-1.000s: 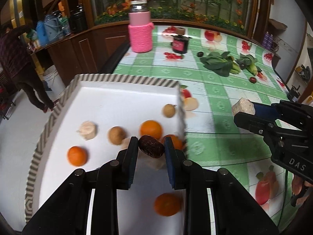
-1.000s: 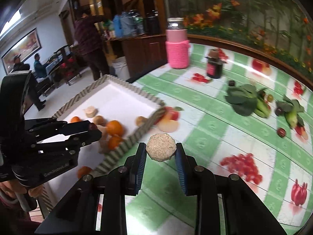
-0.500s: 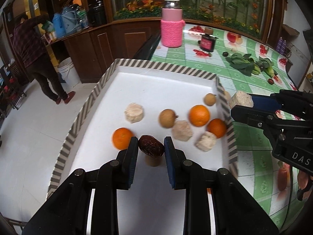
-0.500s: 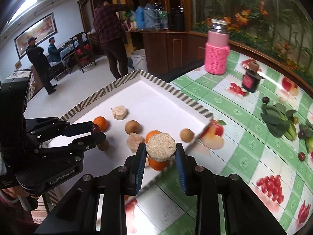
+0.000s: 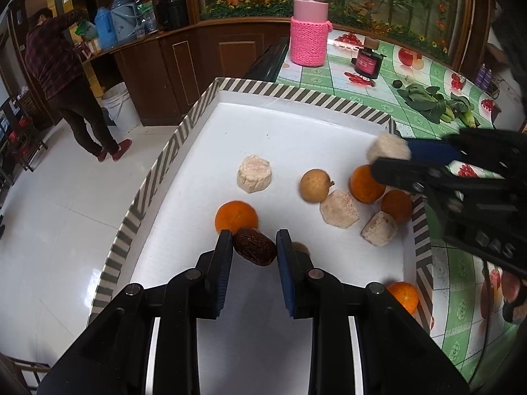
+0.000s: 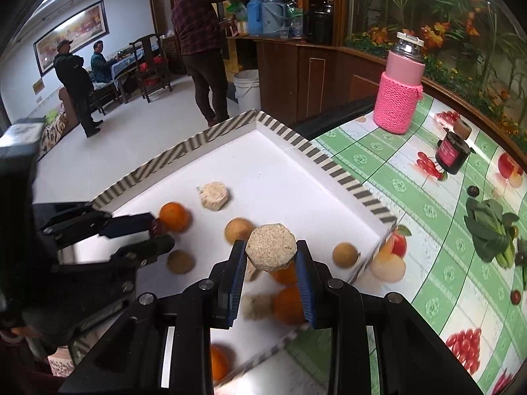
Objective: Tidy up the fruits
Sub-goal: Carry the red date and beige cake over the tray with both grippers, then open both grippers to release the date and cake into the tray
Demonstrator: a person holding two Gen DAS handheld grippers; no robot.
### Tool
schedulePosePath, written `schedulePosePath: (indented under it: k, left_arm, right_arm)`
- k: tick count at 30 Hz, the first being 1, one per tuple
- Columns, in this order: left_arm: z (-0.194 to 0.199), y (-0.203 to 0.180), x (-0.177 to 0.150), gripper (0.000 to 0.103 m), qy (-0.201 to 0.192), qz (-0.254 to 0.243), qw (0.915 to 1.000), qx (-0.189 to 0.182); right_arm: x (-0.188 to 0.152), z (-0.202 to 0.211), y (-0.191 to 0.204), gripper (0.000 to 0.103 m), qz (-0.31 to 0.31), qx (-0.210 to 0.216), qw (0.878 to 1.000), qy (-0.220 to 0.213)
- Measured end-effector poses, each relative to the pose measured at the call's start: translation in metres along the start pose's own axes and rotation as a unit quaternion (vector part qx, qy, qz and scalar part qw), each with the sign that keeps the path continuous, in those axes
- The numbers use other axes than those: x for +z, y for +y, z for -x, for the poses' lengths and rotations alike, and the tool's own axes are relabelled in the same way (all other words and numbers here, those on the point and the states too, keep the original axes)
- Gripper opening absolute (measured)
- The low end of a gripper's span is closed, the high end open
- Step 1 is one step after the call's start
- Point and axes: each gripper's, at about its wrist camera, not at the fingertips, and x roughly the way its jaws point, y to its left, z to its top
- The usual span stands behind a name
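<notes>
Step in hand: carrying two items over the tray [image 5: 184, 125], judged to be the placing stage of sorting.

Left gripper [image 5: 253, 247], bottom centre of the left view: jaws nearly closed, clamped on a dark brown date [image 5: 254, 246]. The date hangs above the tray floor, just in front of an orange [image 5: 235, 216].

Right gripper [image 6: 270, 258], bottom centre of the right view: jaws nearly closed on a pale, flat-faced cake [image 6: 272, 246]. In the left view it enters from the right edge, with the cake above the tray's far right corner.

Tray contents, centre of the left view: three similar pale cakes, several oranges, and round tan fruit [image 5: 314, 185]. Items lie loose, some touching at the right wall.

Next move, as judged: lower each item onto bare tray floor beside its like, then open the jaws. The date has clear floor at lower left. The right side is crowded; release there risks knocking neighbours.
</notes>
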Motion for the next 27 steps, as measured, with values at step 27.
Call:
schedulePosePath:
  k: [27]
  left_arm:
    - [-0.020,-0.023,0.015,0.061,0.014,-0.005,0.9999,-0.008]
  right_arm:
    - [0.009,-0.031,-0.040,0.045,-0.053,0.008,0.998,0.015]
